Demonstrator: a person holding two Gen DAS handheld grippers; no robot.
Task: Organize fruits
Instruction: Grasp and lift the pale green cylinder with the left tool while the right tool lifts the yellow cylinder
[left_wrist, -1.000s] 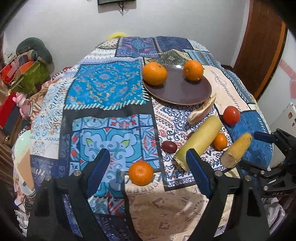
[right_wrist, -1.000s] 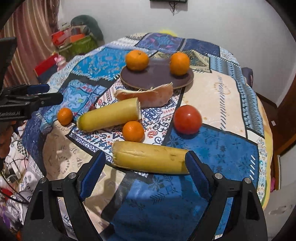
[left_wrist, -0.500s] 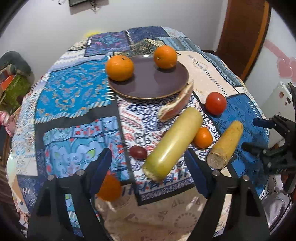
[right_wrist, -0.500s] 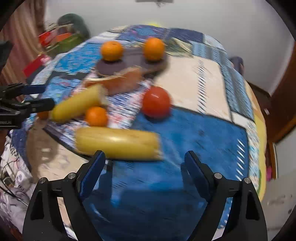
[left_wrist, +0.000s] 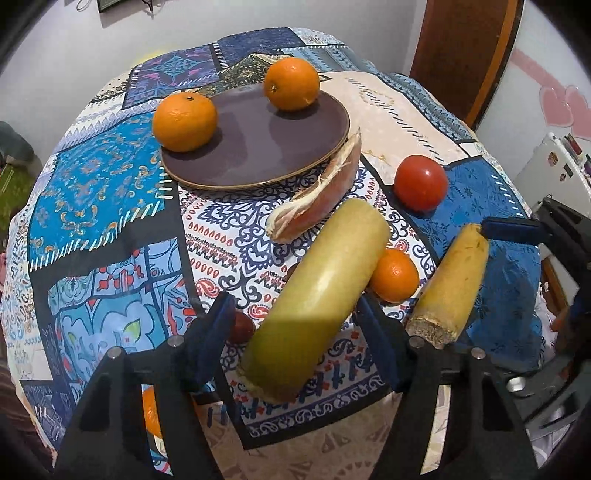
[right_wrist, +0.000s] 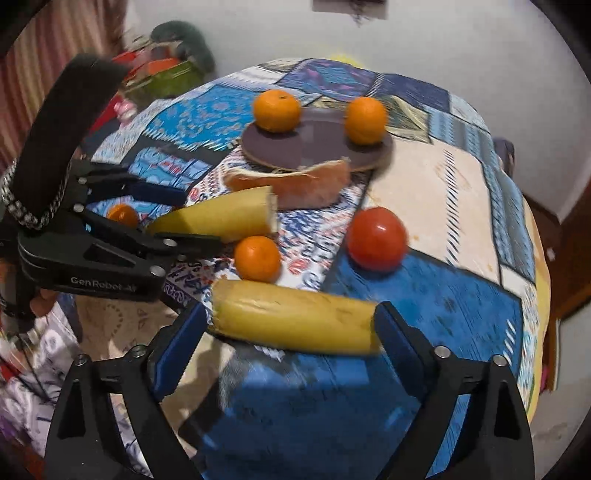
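Two oranges (left_wrist: 184, 116) (left_wrist: 291, 83) on brown plate (left_wrist: 258, 155), opposite rims

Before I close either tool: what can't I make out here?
- Left wrist view: small dark fruit half hidden behind the left tool's finger; contact with the greenish piece unclear.
- Same view: low orange mostly behind that tool.
- Right wrist view: motion-blurred; yellow piece contact unclear.

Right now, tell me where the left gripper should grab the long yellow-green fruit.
Grip the long yellow-green fruit across its thick middle, from above. It lies flat on the tablecloth, pointing away between the fingers of the left gripper, so closing squeezes its narrow width, probably. Keep clear of the small orange beside it.
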